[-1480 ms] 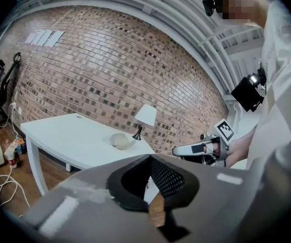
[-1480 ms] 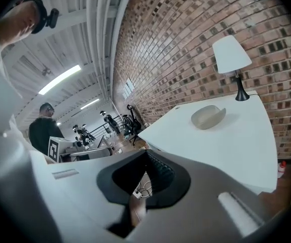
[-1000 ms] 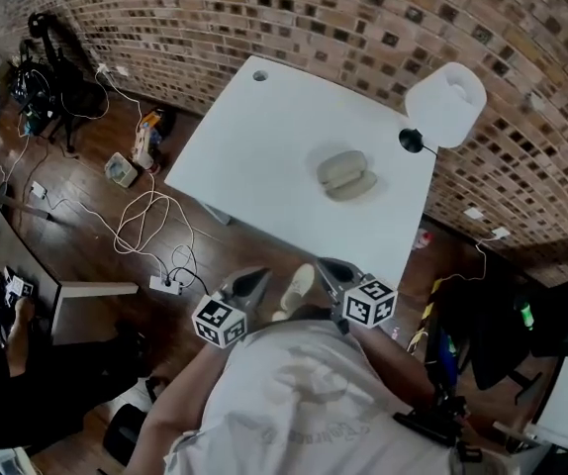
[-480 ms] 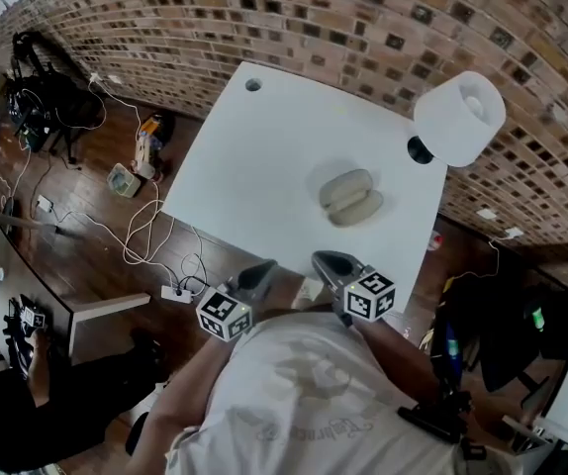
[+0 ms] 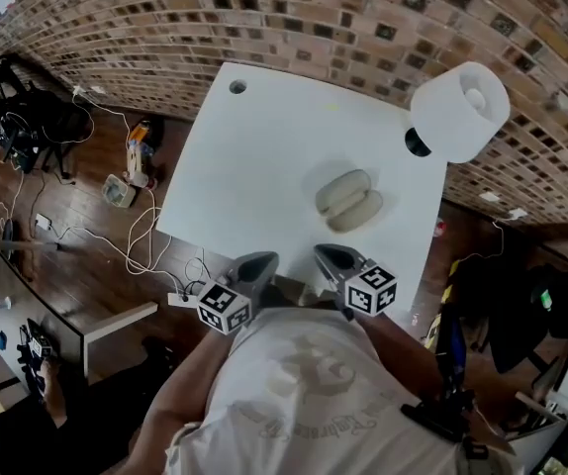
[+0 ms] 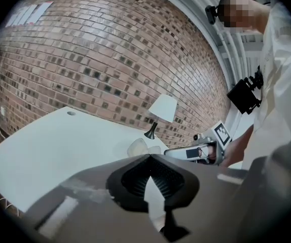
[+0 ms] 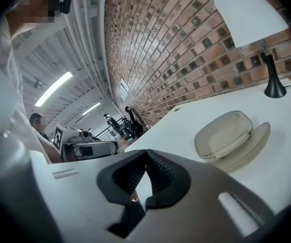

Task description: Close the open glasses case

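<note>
I'm holding the left gripper (image 5: 260, 261) and right gripper (image 5: 326, 254), jaws shut and empty, at the white table's (image 5: 249, 156) lower edge, risking shoving the open beige oval glasses case (image 5: 348, 199), just right of frame centre, instead of folding it.

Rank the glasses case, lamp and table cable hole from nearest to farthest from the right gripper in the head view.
1. Glasses case, mid-table, just ahead of the right gripper.
2. Lamp, far right corner.
3. Cable hole, far left corner.
</note>
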Demonstrator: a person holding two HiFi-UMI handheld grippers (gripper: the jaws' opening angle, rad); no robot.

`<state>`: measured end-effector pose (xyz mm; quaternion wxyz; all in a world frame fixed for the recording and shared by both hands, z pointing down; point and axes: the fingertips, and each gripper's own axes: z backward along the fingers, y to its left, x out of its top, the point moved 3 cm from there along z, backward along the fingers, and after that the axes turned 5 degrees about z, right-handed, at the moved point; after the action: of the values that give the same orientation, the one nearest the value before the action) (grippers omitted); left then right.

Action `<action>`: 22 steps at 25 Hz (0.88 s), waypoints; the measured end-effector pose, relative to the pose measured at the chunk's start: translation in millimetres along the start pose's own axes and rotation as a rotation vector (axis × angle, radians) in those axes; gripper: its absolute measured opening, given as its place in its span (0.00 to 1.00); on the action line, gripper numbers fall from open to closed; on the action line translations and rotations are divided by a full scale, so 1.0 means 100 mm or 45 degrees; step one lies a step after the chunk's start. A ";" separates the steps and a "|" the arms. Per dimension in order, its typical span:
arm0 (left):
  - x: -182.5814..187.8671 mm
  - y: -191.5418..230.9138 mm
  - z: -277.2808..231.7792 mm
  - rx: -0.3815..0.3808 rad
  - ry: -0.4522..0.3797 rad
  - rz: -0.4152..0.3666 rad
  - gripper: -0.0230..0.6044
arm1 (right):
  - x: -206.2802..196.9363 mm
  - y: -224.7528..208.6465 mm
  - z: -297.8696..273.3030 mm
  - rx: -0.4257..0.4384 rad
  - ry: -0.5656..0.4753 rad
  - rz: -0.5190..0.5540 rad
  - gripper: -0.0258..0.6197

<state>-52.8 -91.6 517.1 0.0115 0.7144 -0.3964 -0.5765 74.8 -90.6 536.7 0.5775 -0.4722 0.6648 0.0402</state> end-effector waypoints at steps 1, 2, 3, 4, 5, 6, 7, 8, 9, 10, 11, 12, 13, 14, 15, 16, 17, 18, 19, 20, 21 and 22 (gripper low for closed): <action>0.02 0.04 -0.02 -0.019 0.013 -0.002 0.04 | -0.01 -0.02 -0.02 -0.018 -0.006 -0.016 0.05; 0.04 0.08 -0.04 -0.042 0.030 -0.005 0.04 | 0.00 -0.03 -0.03 -0.035 -0.016 -0.031 0.05; 0.06 0.13 -0.06 -0.067 0.049 -0.012 0.04 | 0.01 -0.04 -0.05 -0.053 -0.029 -0.041 0.05; 0.08 0.17 -0.08 -0.094 0.068 -0.021 0.04 | 0.03 -0.05 -0.07 -0.074 -0.042 -0.049 0.05; 0.11 0.22 -0.10 -0.121 0.085 -0.030 0.04 | 0.06 -0.07 -0.10 -0.099 -0.056 -0.058 0.05; 0.14 0.26 -0.12 -0.149 0.100 -0.037 0.04 | 0.08 -0.08 -0.12 -0.129 -0.069 -0.071 0.05; 0.18 0.30 -0.14 -0.179 0.113 -0.044 0.04 | 0.10 -0.09 -0.12 -0.163 -0.084 -0.088 0.05; 0.21 0.33 -0.17 -0.212 0.124 -0.052 0.04 | 0.11 -0.10 -0.12 -0.200 -0.104 -0.110 0.05; 0.25 0.35 -0.21 -0.245 0.133 -0.062 0.04 | 0.13 -0.11 -0.12 -0.236 -0.126 -0.132 0.05; 0.29 0.37 -0.25 -0.277 0.140 -0.071 0.04 | 0.15 -0.12 -0.12 -0.268 -0.147 -0.153 0.05; 0.32 0.39 -0.29 -0.305 0.144 -0.079 0.04 | 0.15 -0.13 -0.12 -0.296 -0.165 -0.174 0.05; 0.34 0.40 -0.32 -0.333 0.148 -0.085 0.04 | 0.15 -0.14 -0.12 -0.320 -0.183 -0.198 0.05; 0.36 0.41 -0.33 -0.364 0.154 -0.090 0.04 | 0.14 -0.14 -0.12 -0.347 -0.202 -0.223 0.05; 0.38 0.41 -0.35 -0.399 0.164 -0.098 0.04 | 0.13 -0.15 -0.11 -0.381 -0.220 -0.247 0.05; 0.40 0.42 -0.37 -0.432 0.174 -0.106 0.04 | 0.13 -0.17 -0.08 -0.419 -0.235 -0.265 0.05; 0.43 0.42 -0.40 -0.457 0.181 -0.115 0.04 | 0.14 -0.20 -0.05 -0.455 -0.248 -0.279 0.05; 0.47 0.44 -0.43 -0.469 0.184 -0.122 0.04 | 0.15 -0.23 -0.02 -0.482 -0.260 -0.289 0.05; 0.50 0.45 -0.46 -0.473 0.186 -0.128 0.04 | 0.17 -0.27 0.00 -0.501 -0.270 -0.295 0.05; 0.51 0.44 -0.48 -0.475 0.189 -0.133 0.04 | 0.17 -0.29 0.04 -0.518 -0.280 -0.301 0.05; 0.50 0.43 -0.51 -0.482 0.198 -0.138 0.04 | 0.16 -0.31 0.10 -0.538 -0.293 -0.308 0.05; 0.49 0.40 -0.53 -0.497 0.212 -0.145 0.04 | 0.15 -0.32 0.16 -0.562 -0.312 -0.318 0.05; 0.48 0.36 -0.55 -0.515 0.228 -0.152 0.04 | 0.13 -0.33 0.23 -0.587 -0.333 -0.329 0.05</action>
<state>-26.2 -168.4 513.8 0.1557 0.7680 -0.2271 -0.5783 115.5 -102.7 534.7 0.5359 -0.6625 0.4926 0.1769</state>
